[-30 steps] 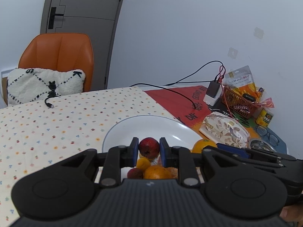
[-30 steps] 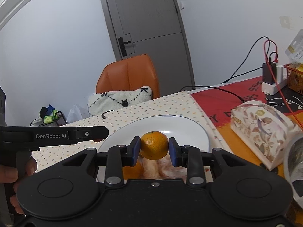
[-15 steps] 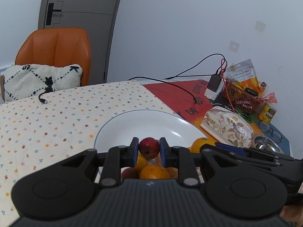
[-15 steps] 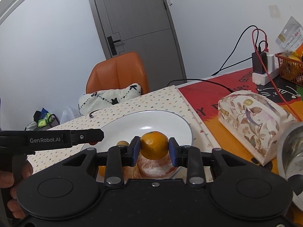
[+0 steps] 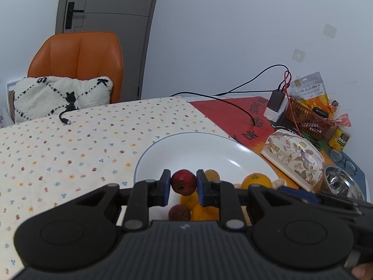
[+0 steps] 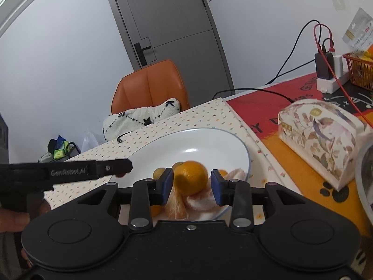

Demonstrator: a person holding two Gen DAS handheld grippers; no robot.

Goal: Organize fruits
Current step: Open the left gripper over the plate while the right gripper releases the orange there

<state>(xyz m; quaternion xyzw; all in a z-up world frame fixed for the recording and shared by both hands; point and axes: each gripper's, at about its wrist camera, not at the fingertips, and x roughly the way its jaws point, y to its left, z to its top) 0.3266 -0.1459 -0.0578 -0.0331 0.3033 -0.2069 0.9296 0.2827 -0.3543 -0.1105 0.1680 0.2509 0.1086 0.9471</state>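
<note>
A white plate (image 5: pixel 209 137) sits on the flowered cloth and holds several fruits: small oranges (image 5: pixel 205 212), a red fruit (image 5: pixel 179 212) and peeled orange segments (image 6: pixel 177 206). My left gripper (image 5: pixel 183 187) is shut on a small dark-red fruit (image 5: pixel 183 182) above the plate's near side. My right gripper (image 6: pixel 191 186) is over the plate (image 6: pixel 235 140) and its jaws are opening. An orange (image 6: pixel 191 179) is between them, against the left pad, with a gap to the right pad. In the right wrist view the left gripper reaches in from the left.
To the right of the plate lie a flowered tissue pack (image 6: pixel 321 137), a steel bowl (image 5: pixel 342 184), glasses (image 5: pixel 345 161), a yellow can (image 5: pixel 341 138), a red basket (image 5: pixel 307 116) and a power strip (image 5: pixel 275 107) with cables. An orange chair (image 5: pixel 77 63) with a pillow stands behind the table.
The right jaws have spread apart and the orange now sits free of the right pad, low over the plate. The left gripper still holds the red fruit.
</note>
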